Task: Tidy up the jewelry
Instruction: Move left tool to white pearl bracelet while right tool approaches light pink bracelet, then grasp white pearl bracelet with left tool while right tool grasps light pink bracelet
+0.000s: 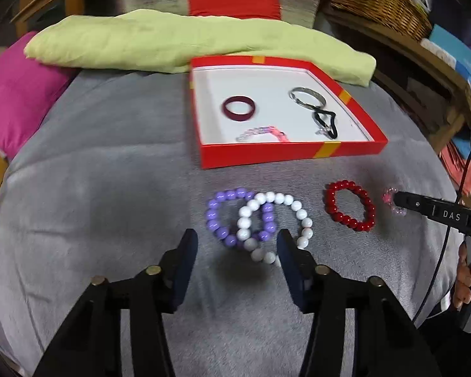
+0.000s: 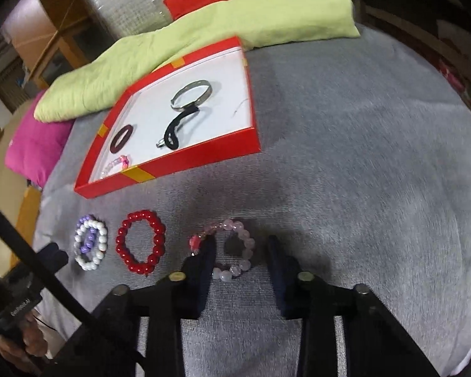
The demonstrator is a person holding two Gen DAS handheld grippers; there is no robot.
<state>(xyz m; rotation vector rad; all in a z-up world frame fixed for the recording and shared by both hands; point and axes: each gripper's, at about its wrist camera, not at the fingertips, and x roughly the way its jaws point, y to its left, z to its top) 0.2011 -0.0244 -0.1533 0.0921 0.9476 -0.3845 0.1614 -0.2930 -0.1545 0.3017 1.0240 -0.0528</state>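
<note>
while both grippers gape — left gripper (image 1: 237, 242) over white bracelet (image 1: 274, 226) (overlapping purple bracelet (image 1: 227, 216)) — right gripper (image 2: 240, 248) straddles pink bracelet (image 2: 232, 251).

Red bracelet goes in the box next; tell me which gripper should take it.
Right, probably. The right gripper is open just beside the red bracelet, though straddling the pink bracelet. The left gripper frames the purple-and-white pair, farther off.

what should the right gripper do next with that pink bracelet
Probably close the right gripper on the pink bracelet. Its open fingers already straddle the bracelet on the grey blanket, so a gentle squeeze should secure it for the red box.
</note>
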